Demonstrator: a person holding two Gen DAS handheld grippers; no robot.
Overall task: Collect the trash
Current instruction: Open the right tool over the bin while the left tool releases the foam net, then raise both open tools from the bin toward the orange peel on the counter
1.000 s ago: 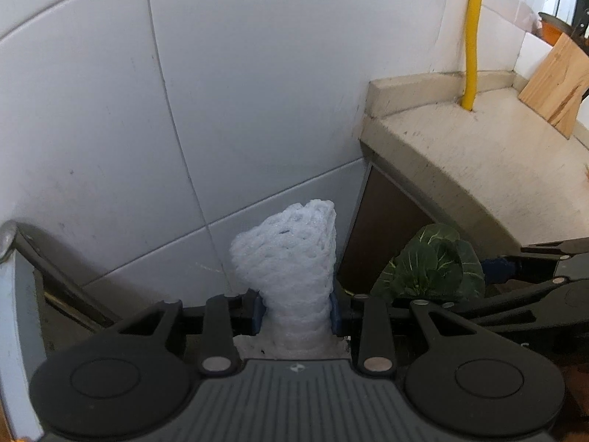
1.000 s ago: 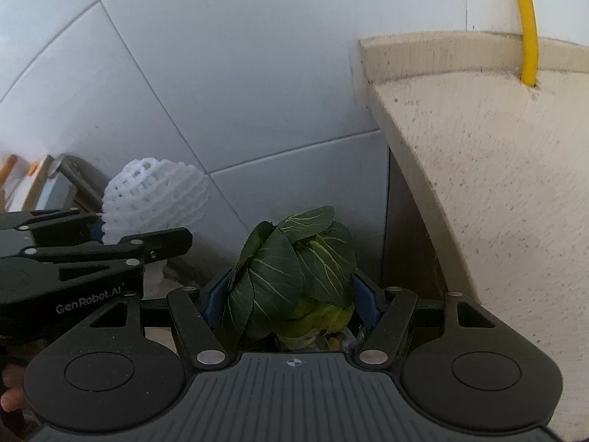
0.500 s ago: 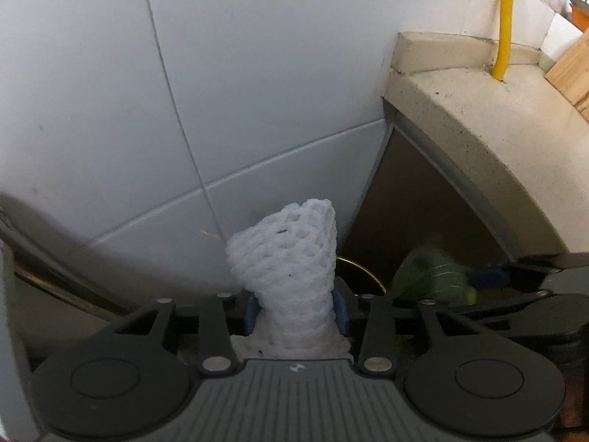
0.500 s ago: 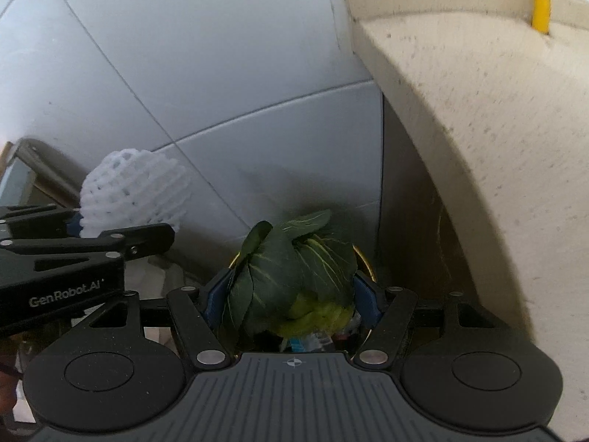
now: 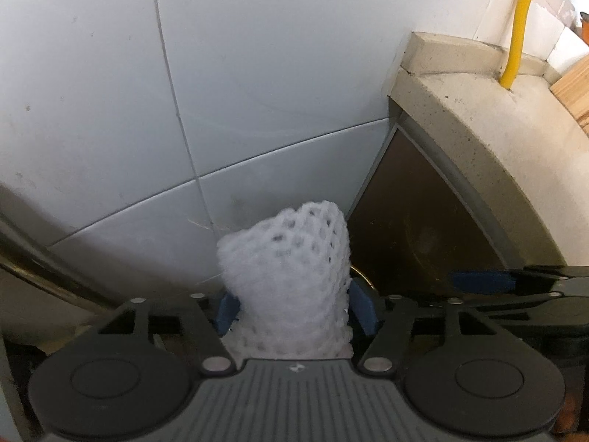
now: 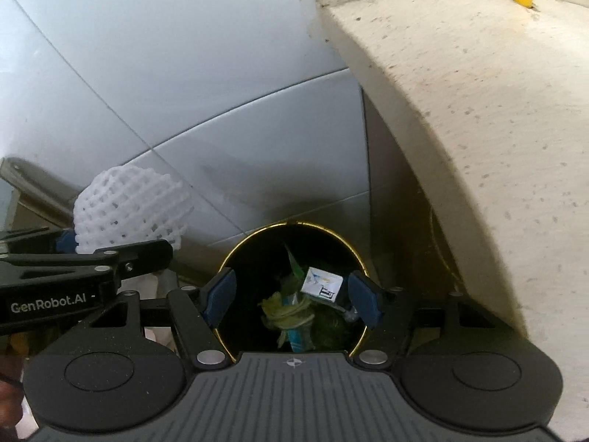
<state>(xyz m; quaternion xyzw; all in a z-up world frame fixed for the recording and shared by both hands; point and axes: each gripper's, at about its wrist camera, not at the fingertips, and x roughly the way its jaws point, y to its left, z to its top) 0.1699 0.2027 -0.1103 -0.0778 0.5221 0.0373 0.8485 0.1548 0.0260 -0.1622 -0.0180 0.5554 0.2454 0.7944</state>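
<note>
While the right tool (image 6: 292, 298) hangs spread and empty directly above the gold-rimmed bin (image 6: 235, 254), the left tool (image 5: 294, 304), just beside that bin, grips one white foam net (image 5: 291, 294). Disposal is under way; the net must next shift over the bin's mouth. Count: one bin, one net, several scraps (image 6: 298, 313) inside.

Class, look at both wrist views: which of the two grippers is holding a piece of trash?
The left gripper: its blue pads clamp the white foam net. The right gripper is open and empty above the gold-rimmed bin.
</note>
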